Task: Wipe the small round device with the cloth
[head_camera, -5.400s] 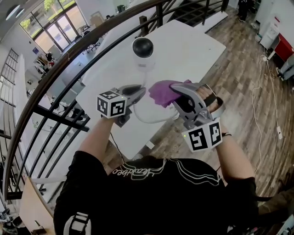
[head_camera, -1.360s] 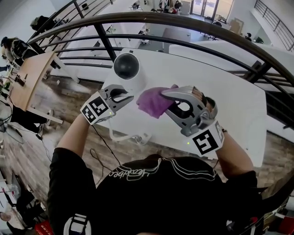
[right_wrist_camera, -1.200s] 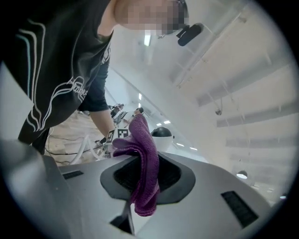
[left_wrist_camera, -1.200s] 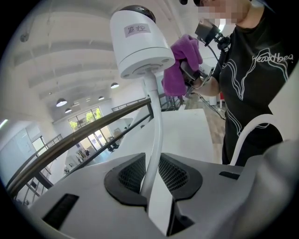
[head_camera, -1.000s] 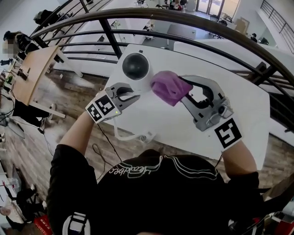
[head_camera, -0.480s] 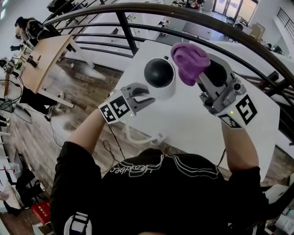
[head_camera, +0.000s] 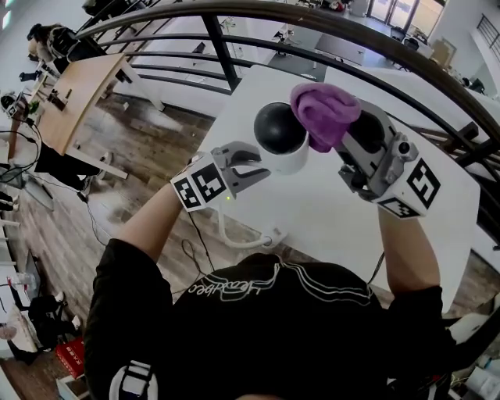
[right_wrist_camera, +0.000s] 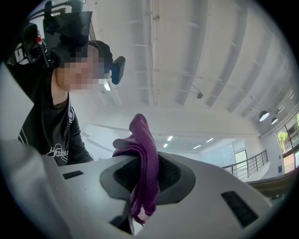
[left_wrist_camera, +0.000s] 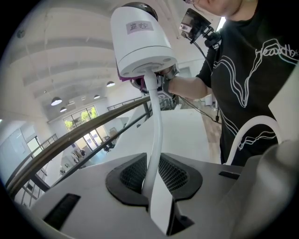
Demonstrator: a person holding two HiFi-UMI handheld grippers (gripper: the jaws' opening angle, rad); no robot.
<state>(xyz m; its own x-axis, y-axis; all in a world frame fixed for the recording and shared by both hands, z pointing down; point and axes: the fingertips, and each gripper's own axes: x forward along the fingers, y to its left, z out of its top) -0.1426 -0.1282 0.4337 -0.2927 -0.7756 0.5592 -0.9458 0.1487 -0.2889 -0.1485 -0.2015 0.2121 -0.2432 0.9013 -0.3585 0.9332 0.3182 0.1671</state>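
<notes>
The small round device (head_camera: 280, 134), a white body with a black dome, is held up over the white table (head_camera: 328, 211). Its white stalk-like cable (left_wrist_camera: 155, 140) runs between the jaws of my left gripper (head_camera: 248, 168), which is shut on it; the device (left_wrist_camera: 140, 39) stands above those jaws (left_wrist_camera: 156, 186). My right gripper (head_camera: 337, 131) is shut on a bunched purple cloth (head_camera: 324, 113), which lies against the dome's right side. The cloth (right_wrist_camera: 142, 154) sticks up out of the right gripper (right_wrist_camera: 140, 186). A sliver of purple (left_wrist_camera: 125, 77) shows behind the device's base.
A dark curved railing (head_camera: 312, 19) runs close behind the table. The device's cable (head_camera: 242, 238) loops down off the table's near edge. A wooden desk (head_camera: 74, 101) stands on the floor at far left. The person's black shirt (head_camera: 266, 328) fills the bottom of the head view.
The right gripper has rolled and carried the cloth up past the device, then brought it against the dome's right side. The left gripper keeps holding the cable in the same place.
</notes>
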